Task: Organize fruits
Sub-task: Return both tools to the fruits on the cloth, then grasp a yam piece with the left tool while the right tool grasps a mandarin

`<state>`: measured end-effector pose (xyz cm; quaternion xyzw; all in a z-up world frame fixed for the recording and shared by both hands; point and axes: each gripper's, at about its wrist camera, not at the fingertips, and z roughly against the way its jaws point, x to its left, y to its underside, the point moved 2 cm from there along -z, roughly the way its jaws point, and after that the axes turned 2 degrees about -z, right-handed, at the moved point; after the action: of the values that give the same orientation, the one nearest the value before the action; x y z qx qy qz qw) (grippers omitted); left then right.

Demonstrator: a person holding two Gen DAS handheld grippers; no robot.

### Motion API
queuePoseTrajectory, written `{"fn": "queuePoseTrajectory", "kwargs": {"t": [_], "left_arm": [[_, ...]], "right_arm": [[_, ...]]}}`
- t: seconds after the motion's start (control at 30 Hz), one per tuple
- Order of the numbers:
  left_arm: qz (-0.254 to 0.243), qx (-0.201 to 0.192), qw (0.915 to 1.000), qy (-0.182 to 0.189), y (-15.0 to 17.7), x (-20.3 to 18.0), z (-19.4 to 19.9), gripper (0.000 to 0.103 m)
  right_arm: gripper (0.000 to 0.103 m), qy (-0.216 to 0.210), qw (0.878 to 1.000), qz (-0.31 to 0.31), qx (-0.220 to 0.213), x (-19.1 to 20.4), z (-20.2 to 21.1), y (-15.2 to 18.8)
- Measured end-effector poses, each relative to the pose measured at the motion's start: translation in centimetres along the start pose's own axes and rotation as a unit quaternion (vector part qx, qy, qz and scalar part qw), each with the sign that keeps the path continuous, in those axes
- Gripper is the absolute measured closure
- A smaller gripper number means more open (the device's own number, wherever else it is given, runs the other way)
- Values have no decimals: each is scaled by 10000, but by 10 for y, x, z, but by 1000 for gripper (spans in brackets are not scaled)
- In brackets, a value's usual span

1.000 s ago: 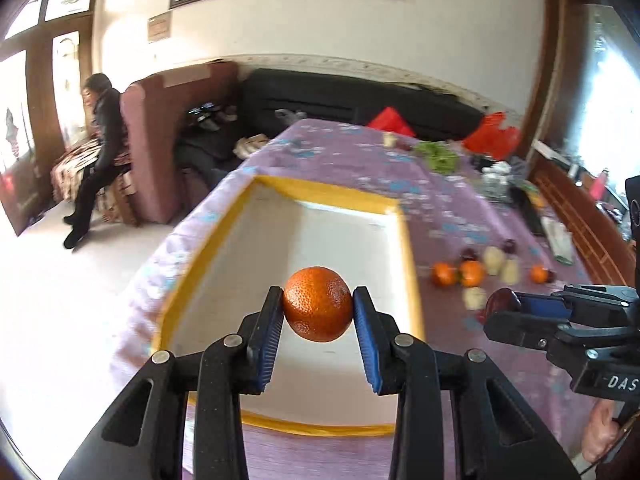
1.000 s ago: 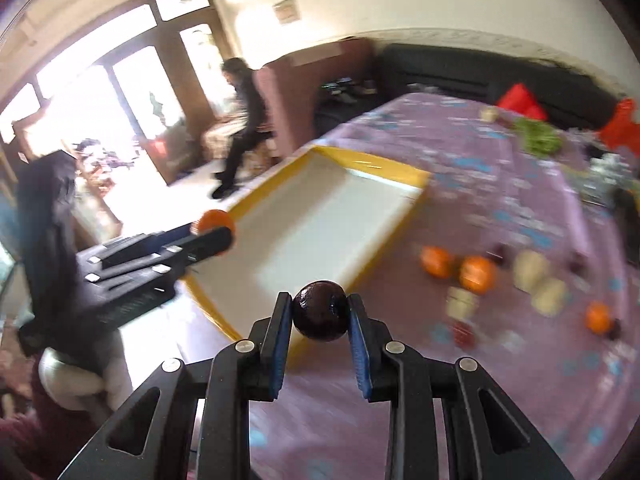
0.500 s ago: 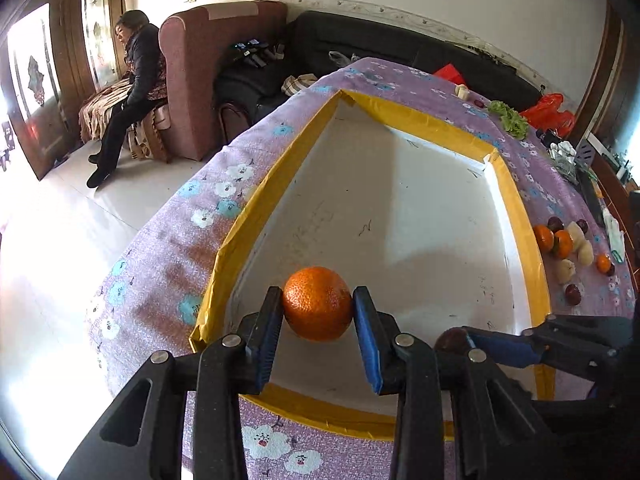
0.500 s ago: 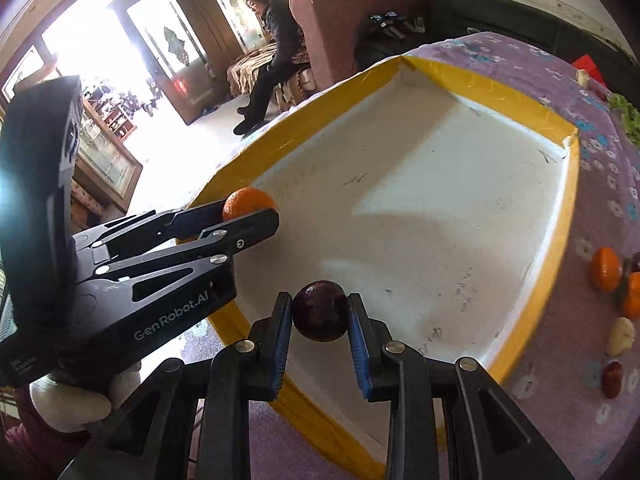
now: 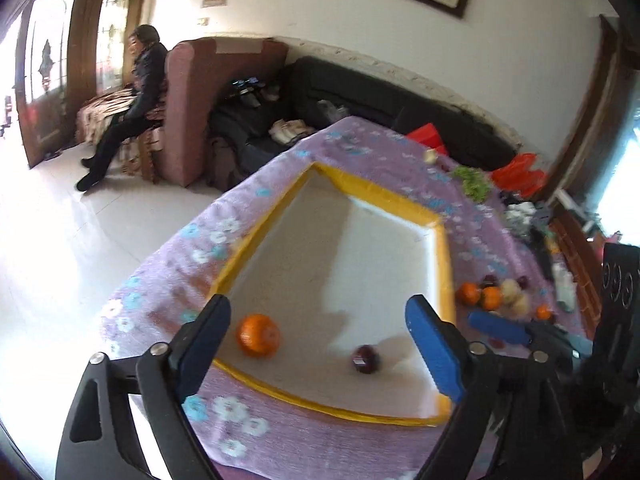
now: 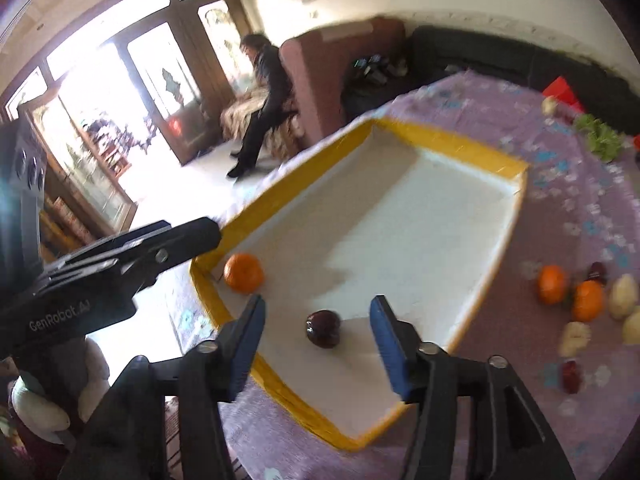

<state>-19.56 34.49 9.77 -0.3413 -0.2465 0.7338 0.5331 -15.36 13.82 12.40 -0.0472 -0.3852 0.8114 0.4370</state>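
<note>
A white tray with a yellow rim (image 5: 444, 264) (image 6: 504, 240) lies on the purple flowered tablecloth. An orange (image 5: 258, 335) (image 6: 244, 267) rests in the tray's near left corner. A dark plum (image 5: 365, 358) (image 6: 323, 328) rests on the tray floor near the front. My left gripper (image 5: 318, 344) is open and empty above the tray's near edge. My right gripper (image 6: 318, 340) is open and empty just above the plum. Each gripper shows in the other's view, left gripper (image 6: 120, 256), right gripper (image 5: 520, 332).
A loose group of fruit lies on the cloth right of the tray: oranges (image 6: 552, 284), pale fruits (image 6: 622, 296) and small dark red ones (image 6: 571, 376). Greens (image 6: 604, 138) and red bags (image 5: 520, 172) lie farther back. A person sits by the armchair (image 5: 140, 92).
Both grippers opened and let go: the orange and the plum now lie on the tray floor. Both grippers have pulled back and up from the tray.
</note>
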Motion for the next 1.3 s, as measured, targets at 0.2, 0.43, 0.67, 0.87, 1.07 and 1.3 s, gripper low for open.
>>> {"fn": "queuePoseTrajectory", "kwargs": {"t": [0.2,0.43,0.67,0.87,1.07,1.3], "left_arm": [[-436,-16,9961,773,8,-67,14,13],[-802,522,9886,1166,33,-131,-22,13],[-905,1022,9809,1389,51,-165,-63,20],[-1017,1206,9773,1411,51,-189,-89,44],[-1123,1308,9773,1233,44,-207,-125,44],[-1488,1587,9705,1037,50,-233,-171,54]], "right_arm": [[0,986,9913,3,-869,-69,91,12],[5,1924,9678,-1487,-650,-218,171,62],[33,1881,9472,-2518,-632,-296,183,85],[38,1605,9566,-2390,-444,-310,135,71],[38,2098,9601,-1852,-30,-320,80,62],[39,2229,9608,-1649,70,-323,61,68]]}}
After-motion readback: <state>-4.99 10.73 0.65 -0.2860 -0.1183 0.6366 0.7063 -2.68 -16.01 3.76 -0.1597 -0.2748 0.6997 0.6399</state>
